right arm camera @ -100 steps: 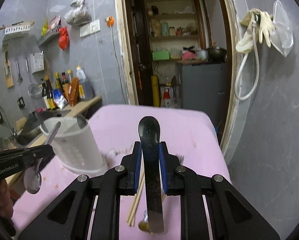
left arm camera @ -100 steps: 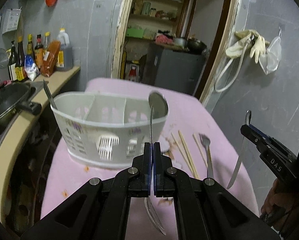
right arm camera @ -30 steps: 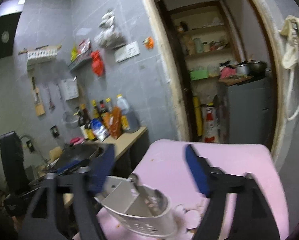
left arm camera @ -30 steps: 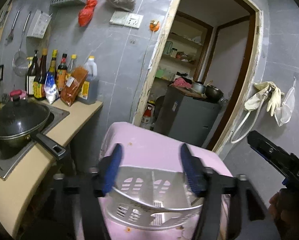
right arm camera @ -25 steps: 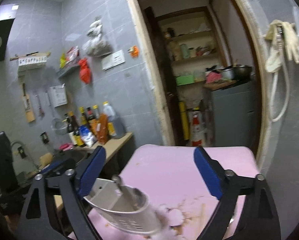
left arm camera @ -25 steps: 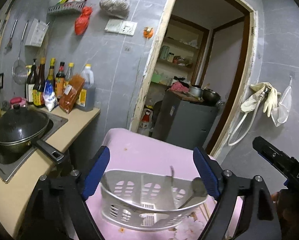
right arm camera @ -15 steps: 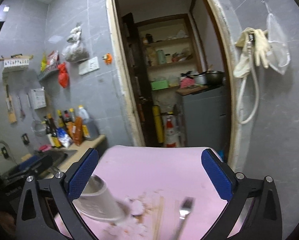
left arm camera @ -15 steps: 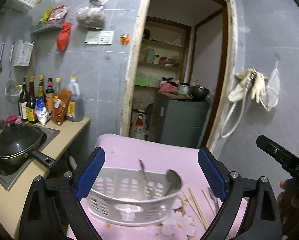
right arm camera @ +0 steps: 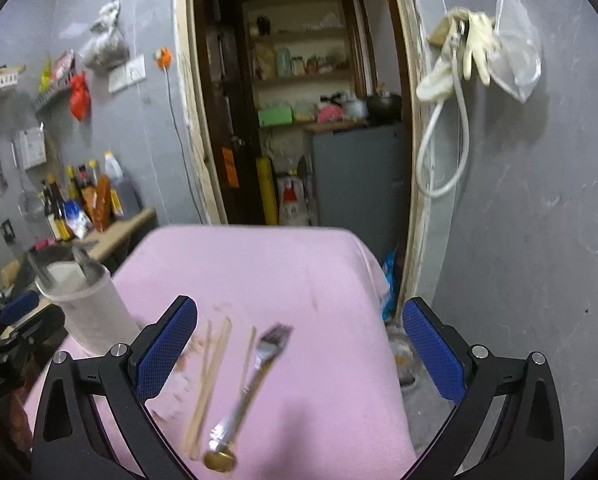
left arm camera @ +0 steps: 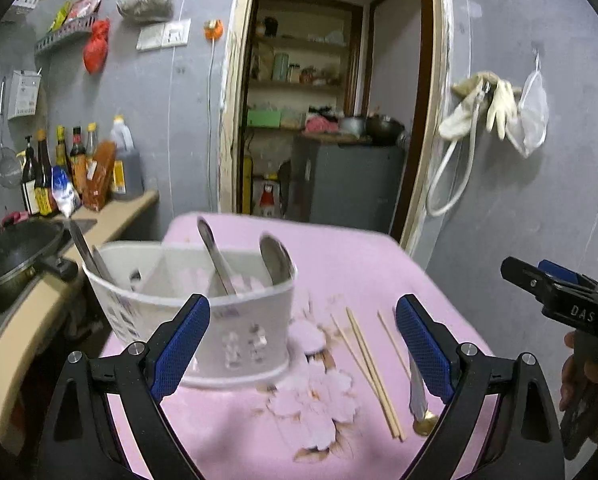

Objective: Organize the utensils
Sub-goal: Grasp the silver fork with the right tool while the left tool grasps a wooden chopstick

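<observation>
A white slotted caddy [left arm camera: 235, 332] stands on the pink-clothed table [left arm camera: 339, 248]. Two metal spoons [left arm camera: 215, 256] lean in its right part and a knife [left arm camera: 84, 250] in its left part. My left gripper [left arm camera: 302, 308] hangs open just in front of the caddy with nothing between its fingers. Wooden chopsticks [left arm camera: 373, 368] lie to the right of the caddy. In the right wrist view a fork [right arm camera: 255, 376] and the chopsticks [right arm camera: 209, 376] lie below my open, empty right gripper [right arm camera: 299, 316]. The caddy [right arm camera: 91, 316] stands at the left there.
A counter with a black wok [left arm camera: 15, 256] and sauce bottles [left arm camera: 71, 168] runs along the left. An open doorway [left arm camera: 319, 128] is behind the table. A grey wall with gloves and a hose [right arm camera: 455, 64] closes the right side. The other gripper [left arm camera: 559, 292] hovers at the right.
Both grippers held spoons; those spoons now stand in the caddy. Both sets of jaws have opened wide, and both views have dropped and swung right toward the chopsticks and fork.
</observation>
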{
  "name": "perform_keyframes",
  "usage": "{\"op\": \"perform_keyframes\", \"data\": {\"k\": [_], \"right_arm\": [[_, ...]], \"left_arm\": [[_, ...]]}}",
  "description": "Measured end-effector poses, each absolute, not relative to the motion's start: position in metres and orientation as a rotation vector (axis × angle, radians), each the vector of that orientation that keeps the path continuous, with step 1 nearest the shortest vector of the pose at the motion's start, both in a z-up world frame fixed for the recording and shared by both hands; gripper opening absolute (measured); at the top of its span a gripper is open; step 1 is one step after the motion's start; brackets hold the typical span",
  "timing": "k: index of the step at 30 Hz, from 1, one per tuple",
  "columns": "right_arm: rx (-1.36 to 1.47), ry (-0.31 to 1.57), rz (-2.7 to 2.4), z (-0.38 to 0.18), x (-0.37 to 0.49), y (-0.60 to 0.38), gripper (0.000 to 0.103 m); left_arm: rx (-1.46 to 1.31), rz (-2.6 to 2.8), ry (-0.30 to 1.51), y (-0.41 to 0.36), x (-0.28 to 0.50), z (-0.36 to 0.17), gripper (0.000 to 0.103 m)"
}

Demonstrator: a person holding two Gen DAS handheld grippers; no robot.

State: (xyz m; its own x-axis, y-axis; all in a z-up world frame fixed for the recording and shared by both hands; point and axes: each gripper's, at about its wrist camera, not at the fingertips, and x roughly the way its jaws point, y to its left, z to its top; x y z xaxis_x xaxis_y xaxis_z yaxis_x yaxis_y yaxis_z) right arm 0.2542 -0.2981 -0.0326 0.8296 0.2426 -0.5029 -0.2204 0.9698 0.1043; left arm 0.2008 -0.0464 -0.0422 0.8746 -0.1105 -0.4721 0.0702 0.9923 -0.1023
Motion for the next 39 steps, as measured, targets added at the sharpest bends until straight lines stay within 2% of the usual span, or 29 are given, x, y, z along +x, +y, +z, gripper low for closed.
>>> {"op": "perform_keyframes", "data": {"k": [5, 7, 12, 16, 20, 28, 31, 32, 34, 39], "right_arm": [[0.041, 0.620, 0.282, -0.061, 0.273, -0.300, 0.102], [0.045, 0.652, 0.303, -0.070, 0.280, -0.299, 0.097], [0.021, 0.749, 0.349, -0.094, 0.303, -0.286, 0.075], [0.001, 0.801, 0.374, -0.105, 0.319, -0.272, 0.067], [-0.036, 0.852, 0.401, -0.116, 0.332, -0.255, 0.054], [-0.075, 0.930, 0.384, -0.132, 0.343, -0.245, 0.045], [-0.076, 0.928, 0.397, -0.132, 0.341, -0.247, 0.037], [-0.079, 0.930, 0.397, -0.132, 0.341, -0.248, 0.030], [-0.071, 0.931, 0.408, -0.133, 0.339, -0.254, 0.027], [-0.058, 0.925, 0.428, -0.130, 0.332, -0.264, 0.022]], "left_arm": [[-0.091, -0.072, 0.564, -0.060, 0.208, -0.069, 0.091], [-0.097, -0.062, 0.593, -0.064, 0.212, -0.079, 0.091], [-0.109, -0.039, 0.636, -0.066, 0.217, -0.095, 0.091], [-0.119, -0.004, 0.670, -0.064, 0.222, -0.106, 0.090], [-0.146, 0.025, 0.697, -0.057, 0.227, -0.113, 0.088], [-0.186, -0.002, 0.761, -0.053, 0.237, -0.122, 0.061], [-0.202, -0.043, 0.790, -0.056, 0.244, -0.125, 0.052], [-0.208, -0.055, 0.799, -0.058, 0.246, -0.126, 0.050], [-0.219, -0.087, 0.816, -0.061, 0.252, -0.127, 0.039], [-0.222, -0.151, 0.858, -0.075, 0.270, -0.131, 0.029]]}}
